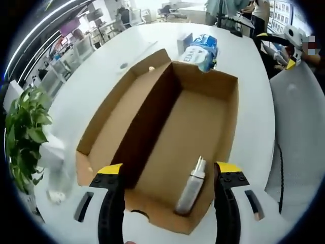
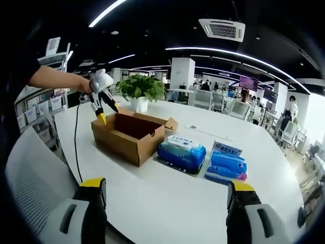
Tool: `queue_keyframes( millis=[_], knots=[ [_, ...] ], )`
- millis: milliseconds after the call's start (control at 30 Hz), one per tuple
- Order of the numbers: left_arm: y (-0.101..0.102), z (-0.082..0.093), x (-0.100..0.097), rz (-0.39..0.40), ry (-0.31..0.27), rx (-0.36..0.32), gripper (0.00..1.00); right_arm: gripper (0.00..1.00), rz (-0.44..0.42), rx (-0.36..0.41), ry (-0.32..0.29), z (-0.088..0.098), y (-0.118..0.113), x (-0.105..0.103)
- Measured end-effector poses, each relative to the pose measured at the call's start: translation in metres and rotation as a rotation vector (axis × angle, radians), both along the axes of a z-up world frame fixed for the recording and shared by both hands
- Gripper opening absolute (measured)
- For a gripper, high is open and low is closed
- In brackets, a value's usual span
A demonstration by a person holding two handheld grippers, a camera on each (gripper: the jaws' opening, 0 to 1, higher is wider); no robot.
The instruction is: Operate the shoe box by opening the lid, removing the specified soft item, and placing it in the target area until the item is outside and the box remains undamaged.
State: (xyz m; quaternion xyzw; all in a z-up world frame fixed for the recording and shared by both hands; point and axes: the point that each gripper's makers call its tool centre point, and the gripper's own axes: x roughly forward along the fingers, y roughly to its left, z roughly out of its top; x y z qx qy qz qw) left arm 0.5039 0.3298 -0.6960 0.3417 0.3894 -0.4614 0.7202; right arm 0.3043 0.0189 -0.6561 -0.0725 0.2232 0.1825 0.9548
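Where one box (image 1: 167, 137) gapes (lidless), one bottle (image 1: 192, 187), two packs (image 2: 182, 152).

Bright ceiling strip lights (image 2: 231, 52); glossy white table (image 2: 167, 198); edges fisheye-bent, slightly soft.

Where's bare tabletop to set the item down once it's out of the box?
Widest free patch: the white table between the right gripper and the wipes packs. Crowded strip: cardboard box, wipes, smaller blue packs side by side; potted plant behind the box. Left gripper hovers over the box.
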Motion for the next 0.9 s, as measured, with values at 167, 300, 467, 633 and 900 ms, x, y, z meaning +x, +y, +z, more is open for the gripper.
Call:
queue_keyframes(
  millis=[167, 300, 467, 633, 900],
  knots=[
    [-0.001, -0.011, -0.001, -0.073, 0.022, 0.067, 0.71, 0.99, -0.008, 0.005, -0.004, 0.0, -0.001, 0.0],
    [-0.003, -0.022, 0.001, -0.119, 0.035, 0.113, 0.71, 0.99, -0.007, 0.011, -0.003, 0.0, -0.001, 0.0],
    [-0.003, -0.036, 0.003, -0.179, 0.051, 0.176, 0.7, 0.99, -0.012, 0.008, -0.001, -0.001, -0.002, 0.001],
    [-0.009, -0.049, 0.0, -0.211, 0.079, 0.214, 0.7, 0.99, -0.036, 0.042, 0.0, 0.002, -0.006, 0.002],
    [-0.014, -0.064, -0.005, -0.237, 0.1, 0.237, 0.69, 0.98, -0.056, 0.043, 0.002, 0.002, -0.009, 0.003]
  ],
)
